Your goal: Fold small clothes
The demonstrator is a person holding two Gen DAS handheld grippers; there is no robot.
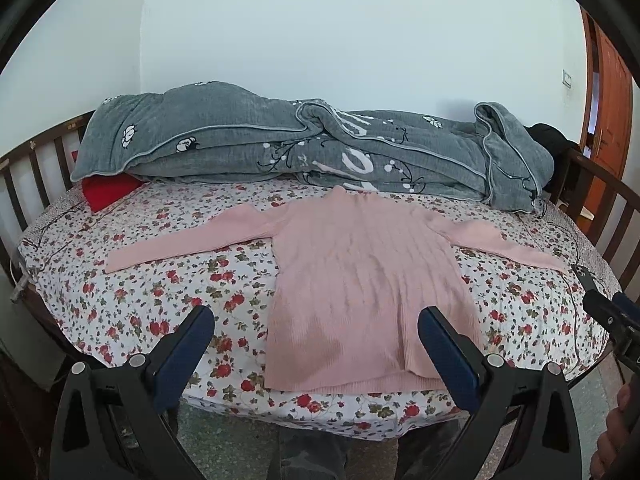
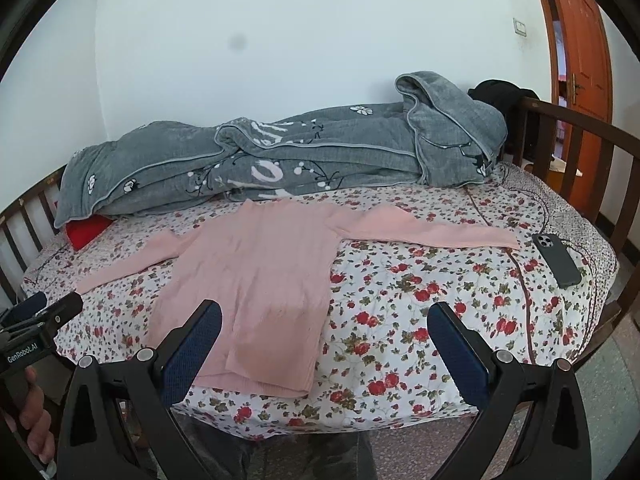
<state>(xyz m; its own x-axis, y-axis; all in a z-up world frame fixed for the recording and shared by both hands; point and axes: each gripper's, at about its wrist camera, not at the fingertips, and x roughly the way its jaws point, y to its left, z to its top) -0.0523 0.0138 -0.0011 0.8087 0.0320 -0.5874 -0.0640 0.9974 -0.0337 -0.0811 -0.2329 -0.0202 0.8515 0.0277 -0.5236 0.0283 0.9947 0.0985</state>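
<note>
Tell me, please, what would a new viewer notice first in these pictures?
Probably the pink sweater, spread flat with both sleeves out on the floral bed sheet. Behind it, a rumpled grey quilt lies along the wall. Both grippers, left and right, are open and empty.

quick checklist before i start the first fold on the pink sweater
1. Pink sweater lies flat, both sleeves spread: ok.
2. Left gripper open, holding nothing: ok.
3. Right gripper open, holding nothing: ok.
4. Phone clear of the right cuff: not ok, it lies just beside it.
5. Grey quilt off the sweater: ok, though close behind the collar.
6. Sweater's underside smooth: cannot tell.
</note>
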